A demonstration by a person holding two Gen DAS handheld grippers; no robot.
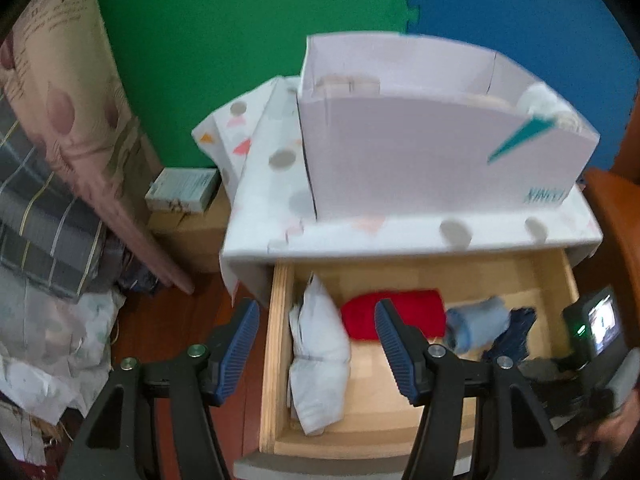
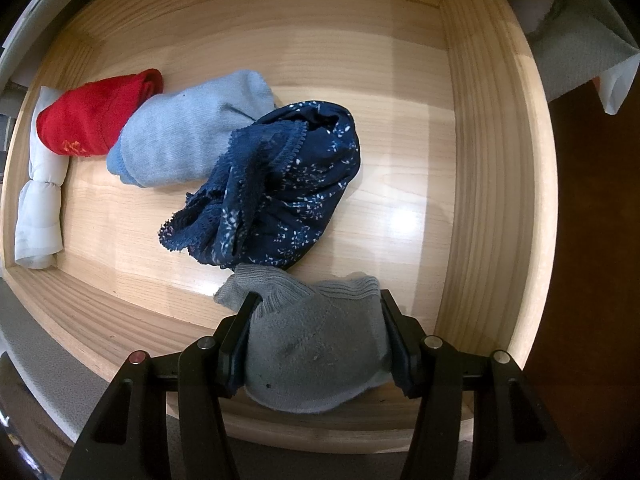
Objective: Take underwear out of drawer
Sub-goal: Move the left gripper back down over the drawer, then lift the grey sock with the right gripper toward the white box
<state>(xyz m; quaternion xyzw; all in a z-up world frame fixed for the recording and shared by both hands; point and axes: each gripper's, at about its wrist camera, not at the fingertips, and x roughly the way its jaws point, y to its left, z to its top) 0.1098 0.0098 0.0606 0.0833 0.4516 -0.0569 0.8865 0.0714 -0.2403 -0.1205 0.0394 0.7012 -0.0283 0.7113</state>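
Green and blue foam mats (image 1: pixel 248 40) back a small cabinet draped in a spotted white cloth (image 1: pixel 400 232), with a pale cardboard box (image 1: pixel 420 152) standing on top and folded bedding (image 1: pixel 52 184) stacked off to the left. Below the cloth, the wooden drawer (image 1: pixel 276 344) is pulled open. Inside it, from left to right, lie a white rolled bundle (image 1: pixel 320 360) along the left wall, a red garment (image 1: pixel 400 312) touching it, a light blue rolled piece (image 2: pixel 192 136) and the navy floral underwear (image 2: pixel 288 192) with a lace edge, crumpled near the middle of the drawer floor and overlapping the light blue piece. The left gripper (image 1: pixel 316 348) hangs over the drawer's left side with its blue-padded jaws spread and nothing between them. The right gripper (image 2: pixel 316 340) points down into the drawer near its front wall, its jaws pinching a grey sock (image 2: pixel 316 356) that bulges between the pads; the sock's ribbed cuff lies just beside the navy underwear, possibly touching it, though the fold hides the edge.
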